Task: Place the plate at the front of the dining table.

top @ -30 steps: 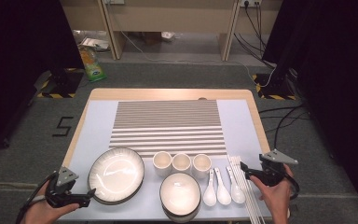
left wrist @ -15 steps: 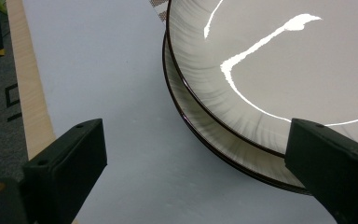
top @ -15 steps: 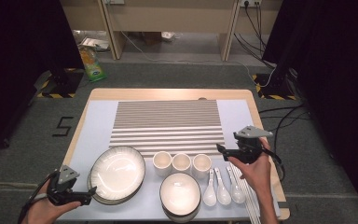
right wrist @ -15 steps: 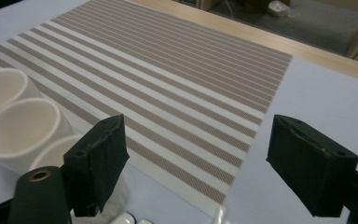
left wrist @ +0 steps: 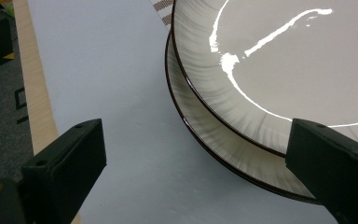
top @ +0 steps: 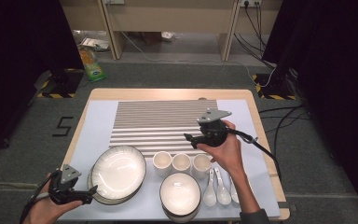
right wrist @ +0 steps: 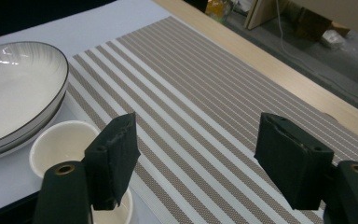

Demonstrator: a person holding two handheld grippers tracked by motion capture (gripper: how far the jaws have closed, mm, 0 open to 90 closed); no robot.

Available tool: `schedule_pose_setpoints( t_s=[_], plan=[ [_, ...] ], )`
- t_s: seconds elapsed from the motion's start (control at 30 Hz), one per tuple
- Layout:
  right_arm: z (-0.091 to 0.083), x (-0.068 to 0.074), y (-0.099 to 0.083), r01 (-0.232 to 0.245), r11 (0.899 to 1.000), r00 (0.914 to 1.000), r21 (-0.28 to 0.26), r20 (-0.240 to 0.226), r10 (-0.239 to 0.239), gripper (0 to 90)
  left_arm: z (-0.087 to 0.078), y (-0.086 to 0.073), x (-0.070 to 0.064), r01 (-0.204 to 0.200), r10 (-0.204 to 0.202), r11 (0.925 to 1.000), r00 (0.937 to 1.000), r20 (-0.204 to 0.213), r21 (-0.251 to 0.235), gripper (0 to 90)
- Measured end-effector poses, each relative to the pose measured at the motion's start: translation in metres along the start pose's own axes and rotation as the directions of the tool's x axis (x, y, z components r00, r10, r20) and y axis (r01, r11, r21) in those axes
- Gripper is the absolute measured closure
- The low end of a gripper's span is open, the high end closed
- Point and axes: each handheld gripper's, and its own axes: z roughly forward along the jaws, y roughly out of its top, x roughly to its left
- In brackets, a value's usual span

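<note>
The right claw (top: pixel 189 137) has swung up from the spoons (top: pixel 216 189) to hover over the striped placemat (top: pixel 158 123), above the three cups (top: pixel 182 163), jaws spread. The left claw (top: pixel 92 190), released, sits beside the stacked plates (top: pixel 117 171) on the worktop (top: pixel 168 94).

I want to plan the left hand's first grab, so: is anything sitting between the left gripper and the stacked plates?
Nothing visible does. In the left gripper view, bare blue-grey mat lies between the open jaws, and the rim of the stacked plates already reaches one jaw. From above, the left gripper sits just beside the stack's near-left edge.
</note>
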Motion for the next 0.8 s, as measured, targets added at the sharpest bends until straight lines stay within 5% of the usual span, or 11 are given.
schedule_pose_setpoints(
  t_s=[0.2,0.3,0.4,0.53,0.8],
  plan=[
    [0.015,0.010,0.009,0.064,0.998,0.9969,0.002,-0.045,-0.064,42.5,0.000,0.000,0.000,0.000,0.000,1.0000,1.0000,0.002,0.003,3.9],
    [0.020,0.013,0.012,0.107,0.994,0.9942,0.021,0.003,-0.107,44.3,0.000,0.000,0.000,-0.001,0.001,1.0000,1.0000,0.001,0.001,4.3],
    [0.026,0.016,0.012,0.119,0.992,0.9928,0.034,-0.022,-0.118,43.3,0.000,-0.001,0.001,0.004,-0.004,1.0000,1.0000,0.004,0.004,3.9],
    [0.032,0.017,0.013,0.080,0.995,0.9966,0.058,-0.025,-0.079,35.6,0.001,-0.001,0.002,-0.008,0.008,0.9999,0.9999,-0.013,0.009,4.4],
    [0.037,0.014,0.020,-0.023,1.000,0.9987,0.017,-0.046,0.024,26.2,0.001,-0.001,0.002,-0.008,0.008,0.9999,0.9999,-0.014,0.010,4.7]
  ],
)
